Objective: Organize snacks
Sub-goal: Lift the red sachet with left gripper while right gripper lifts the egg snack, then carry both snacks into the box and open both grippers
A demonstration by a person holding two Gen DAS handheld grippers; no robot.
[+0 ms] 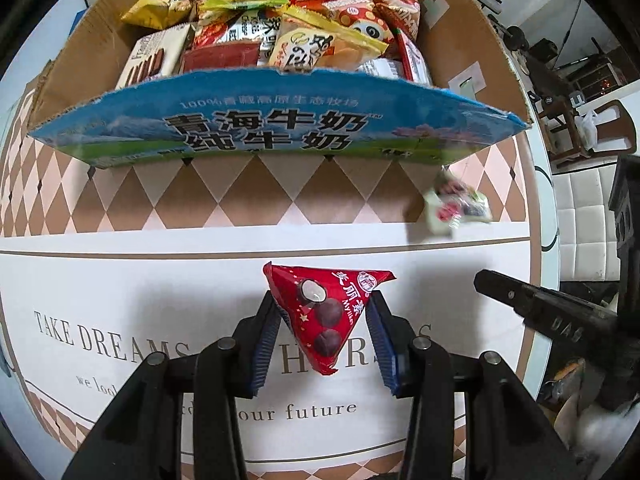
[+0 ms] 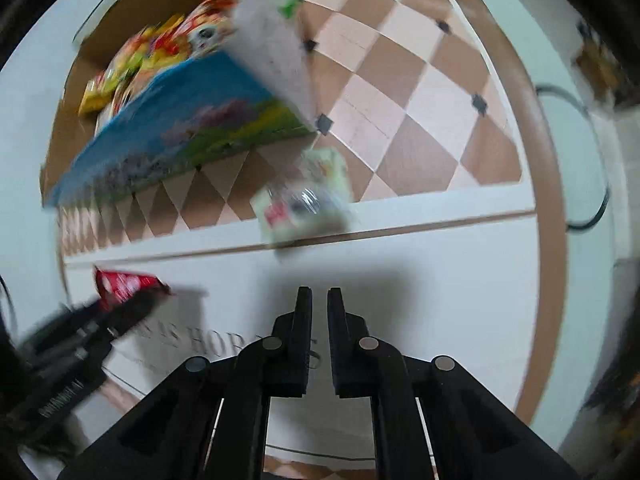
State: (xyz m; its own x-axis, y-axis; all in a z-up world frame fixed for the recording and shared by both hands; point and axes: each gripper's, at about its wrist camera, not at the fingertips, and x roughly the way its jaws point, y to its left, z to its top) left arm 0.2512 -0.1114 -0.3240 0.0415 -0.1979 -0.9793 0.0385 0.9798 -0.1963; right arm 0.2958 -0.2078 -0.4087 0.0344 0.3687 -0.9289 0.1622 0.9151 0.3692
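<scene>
The left gripper [image 1: 326,312] squeezes the red bag [image 1: 326,312] by its sides, so it could slip out before reaching the box [image 1: 276,120], while the right gripper [image 2: 319,300] is nearly closed and empty.

A red triangular chocolate-ball packet [image 1: 326,312] is pinched upright above the surface, a pale candy pack [image 1: 456,206] lies beside the snack-filled milk carton box [image 1: 276,124]

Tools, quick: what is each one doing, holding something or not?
Left tool: closed on the red chocolate packet.
Right tool: nearly closed, holding nothing.
</scene>
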